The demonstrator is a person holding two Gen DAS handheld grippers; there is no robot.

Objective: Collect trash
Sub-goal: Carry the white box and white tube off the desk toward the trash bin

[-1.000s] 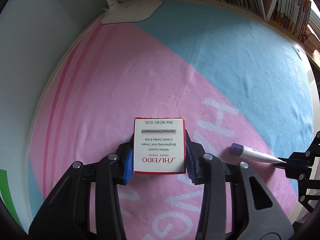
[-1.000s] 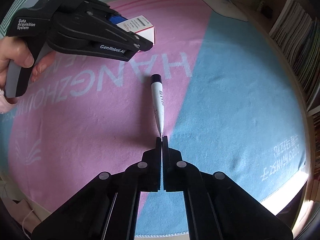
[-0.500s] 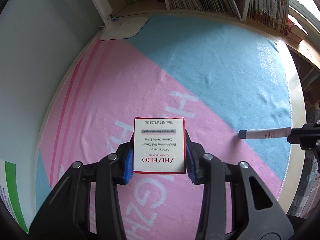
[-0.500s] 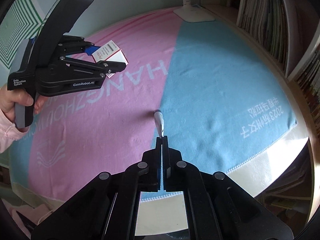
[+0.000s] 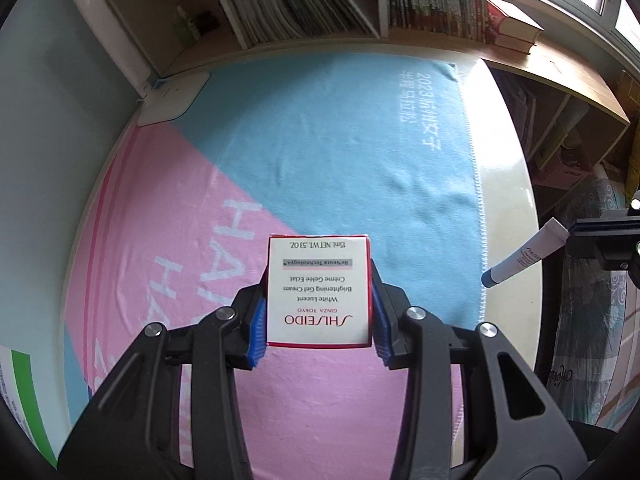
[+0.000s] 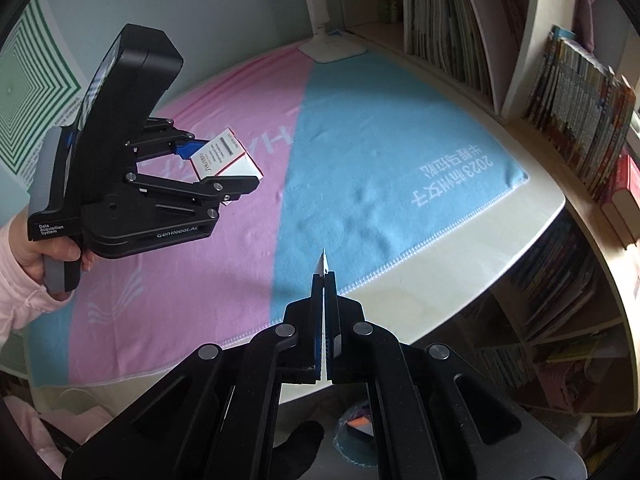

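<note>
Both grippers have risen off the blanket [image 5: 340, 152], left gripper [image 5: 318, 312] clamped on the cream box [image 5: 318, 292], right gripper [image 6: 323, 280] pinching the tube [image 5: 524, 256] only by its crimped end, so it may slip out.

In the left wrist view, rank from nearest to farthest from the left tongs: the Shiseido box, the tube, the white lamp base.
1. Shiseido box: clamped in the left tongs.
2. Tube: to the right, held by the right tongs, past the towel's edge.
3. Lamp base: far left corner, by the shelf.
</note>
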